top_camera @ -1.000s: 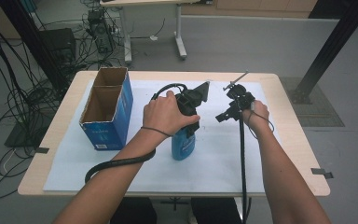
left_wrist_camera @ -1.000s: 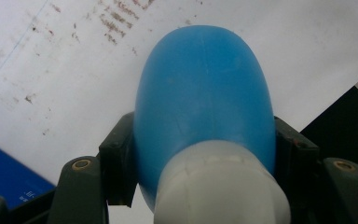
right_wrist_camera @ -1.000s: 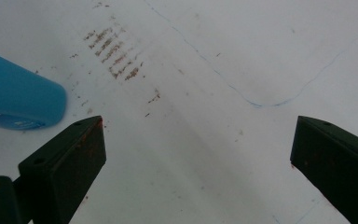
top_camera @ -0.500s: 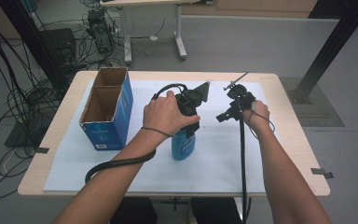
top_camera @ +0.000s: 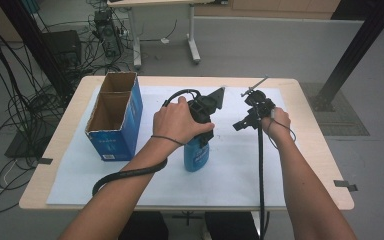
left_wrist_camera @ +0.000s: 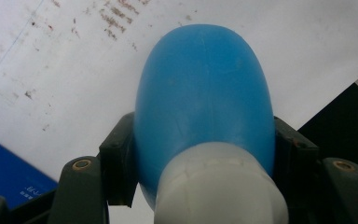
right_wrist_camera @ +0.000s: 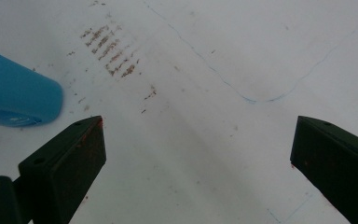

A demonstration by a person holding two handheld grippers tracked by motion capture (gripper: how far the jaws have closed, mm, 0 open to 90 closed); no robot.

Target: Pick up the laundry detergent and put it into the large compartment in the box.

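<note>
Our left gripper [left_wrist_camera: 205, 186] pinches the blue bottle [left_wrist_camera: 205, 93] at its shoulder below the white cap [left_wrist_camera: 221, 186]; the right gripper [right_wrist_camera: 198, 154] hangs spread at its 3 o'clock. Lift straight up, then toward the blue carton [top_camera: 115, 120] at 9 o'clock.

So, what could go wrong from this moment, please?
The left gripper clamps the blue bottle high up near its white cap; the smooth round body might slip or tip when moved. The right gripper hangs open over the white sheet, giving no support. The cardboard box stands near and could be bumped.
</note>
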